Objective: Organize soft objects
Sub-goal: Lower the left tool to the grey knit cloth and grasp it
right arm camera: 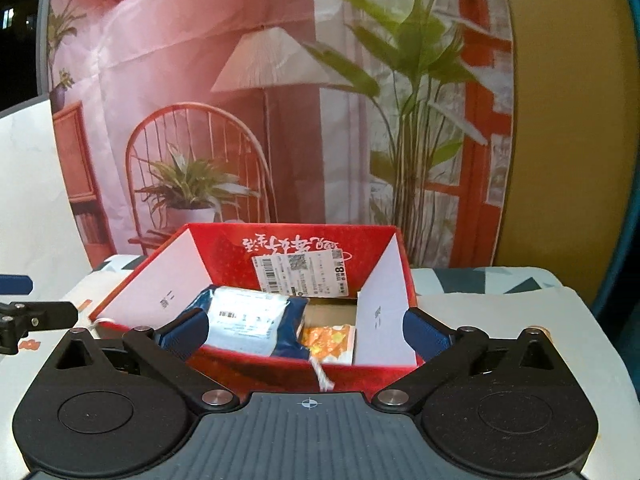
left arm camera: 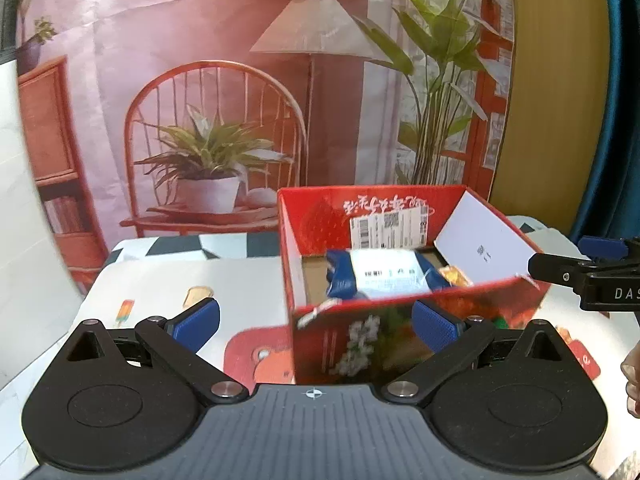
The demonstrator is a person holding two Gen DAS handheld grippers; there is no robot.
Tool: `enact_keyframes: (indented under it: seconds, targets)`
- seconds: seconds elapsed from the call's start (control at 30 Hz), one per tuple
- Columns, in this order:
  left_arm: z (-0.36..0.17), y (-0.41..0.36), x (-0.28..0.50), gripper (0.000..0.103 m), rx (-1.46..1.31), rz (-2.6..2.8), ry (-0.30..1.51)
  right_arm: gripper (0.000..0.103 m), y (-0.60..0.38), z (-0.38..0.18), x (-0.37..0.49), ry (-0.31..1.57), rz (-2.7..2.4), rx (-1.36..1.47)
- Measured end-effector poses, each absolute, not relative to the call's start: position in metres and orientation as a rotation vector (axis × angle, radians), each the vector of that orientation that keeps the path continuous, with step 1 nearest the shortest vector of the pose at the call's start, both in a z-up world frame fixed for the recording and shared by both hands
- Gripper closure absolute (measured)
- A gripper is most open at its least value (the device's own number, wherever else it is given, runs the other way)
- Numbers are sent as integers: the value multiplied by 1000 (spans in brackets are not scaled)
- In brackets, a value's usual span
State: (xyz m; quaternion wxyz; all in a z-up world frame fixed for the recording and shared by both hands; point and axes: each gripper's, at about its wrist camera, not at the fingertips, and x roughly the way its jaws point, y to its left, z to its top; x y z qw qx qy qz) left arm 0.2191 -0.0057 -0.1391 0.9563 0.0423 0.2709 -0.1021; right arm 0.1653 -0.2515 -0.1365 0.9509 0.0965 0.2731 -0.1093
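Right wrist view: the red box (right arm camera: 280, 368) stands open on the bench (right arm camera: 500, 320), toward its far edge, holding a blue-and-white soft pack (right arm camera: 244, 320) and an orange packet (right arm camera: 332, 344). Right tongs (right arm camera: 306, 330) and left tongs (left arm camera: 316, 322) are both spread fully wide and hold nothing. Risk: the box's near wall lies between each pair of fingers, so an advance could push or tip the box, and the upright white flaps (right arm camera: 384, 312) could snag.
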Motion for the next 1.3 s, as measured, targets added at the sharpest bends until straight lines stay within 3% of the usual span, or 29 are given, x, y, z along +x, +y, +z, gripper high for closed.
enact_keyframes:
  seconds: [0.67,1.3]
  targets:
    - [-189,13,132,0,87,-193,593,0,-189,-170,78,568,-201,180]
    - [-225,28,123,1,-50,-206,688,1,-178,-217,54,674,-203,201]
